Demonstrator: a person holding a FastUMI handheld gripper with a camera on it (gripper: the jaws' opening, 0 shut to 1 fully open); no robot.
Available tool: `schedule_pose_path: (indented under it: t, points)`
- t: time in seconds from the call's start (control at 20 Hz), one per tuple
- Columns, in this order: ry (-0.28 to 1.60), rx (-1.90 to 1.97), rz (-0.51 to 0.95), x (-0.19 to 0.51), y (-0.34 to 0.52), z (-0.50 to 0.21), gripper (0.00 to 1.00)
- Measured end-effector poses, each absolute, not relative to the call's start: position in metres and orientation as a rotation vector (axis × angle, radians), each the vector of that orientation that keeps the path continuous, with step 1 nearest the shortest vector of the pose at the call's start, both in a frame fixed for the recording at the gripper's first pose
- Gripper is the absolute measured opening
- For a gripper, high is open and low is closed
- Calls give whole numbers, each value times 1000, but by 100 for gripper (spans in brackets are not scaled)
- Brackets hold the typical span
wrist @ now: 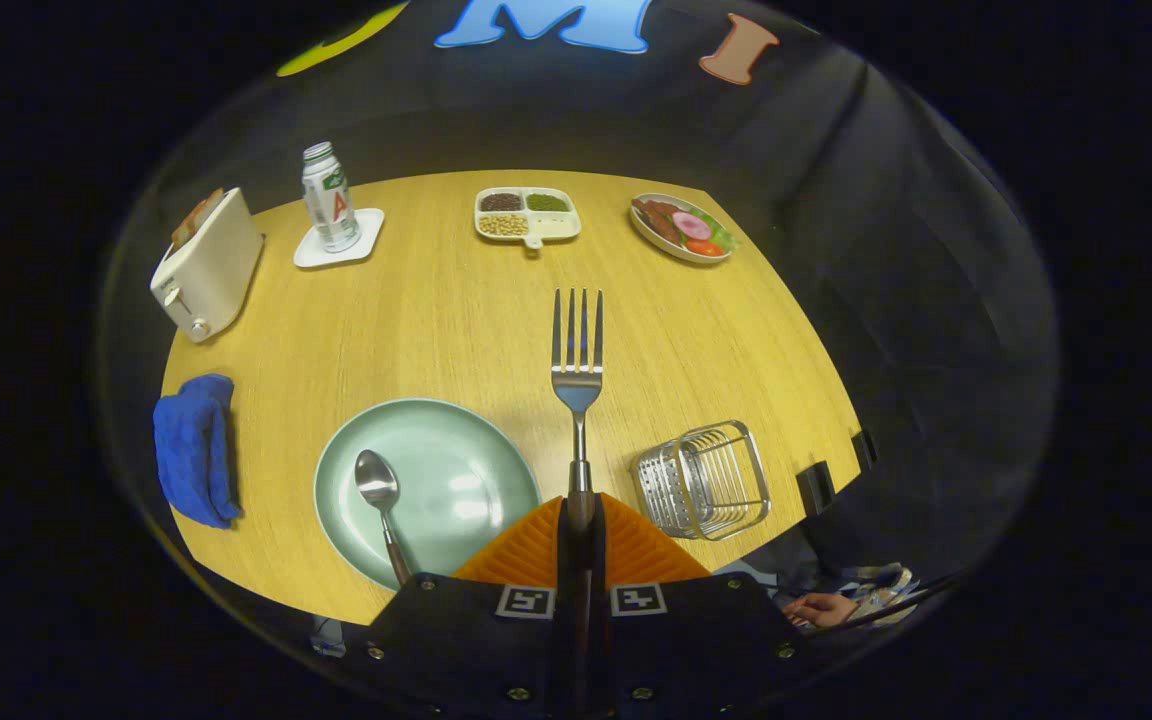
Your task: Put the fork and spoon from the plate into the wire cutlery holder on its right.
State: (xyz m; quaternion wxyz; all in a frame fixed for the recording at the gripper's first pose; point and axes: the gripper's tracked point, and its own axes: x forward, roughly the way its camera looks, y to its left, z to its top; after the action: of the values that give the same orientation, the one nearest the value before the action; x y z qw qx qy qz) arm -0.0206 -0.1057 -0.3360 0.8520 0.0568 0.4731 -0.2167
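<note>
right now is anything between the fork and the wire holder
Nothing visible. The tool is shut on the fork, lifted above bare table; the wire cutlery holder sits just to its right.

Round wooden table [456, 320], light yellow-tan grain. Far side, L to R: cream toaster [206, 265] w/ bread in slot; bottle [328, 196] upright on white square coaster [339, 243]; white divided dish [527, 215] w/ beans/grains in compartments; oval plate of food [684, 228]. L edge: crumpled blue cloth [194, 448]. Near side: pale green plate [441, 480] w/ spoon [379, 490] lying in it, bowl end pointing away; wire cutlery holder [704, 478] just R of plate, apart from it, tilted in view. Two small dark clips [816, 487] on table's R rim.
</note>
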Motion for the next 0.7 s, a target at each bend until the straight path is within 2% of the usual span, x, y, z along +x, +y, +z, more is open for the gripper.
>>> schedule_pose_path:
  t: [0.35,0.7]
  points:
    - [1088,222,-579,-62,-142,-351,6]
    - [1181,349,-622,-94,-148,-368,6]
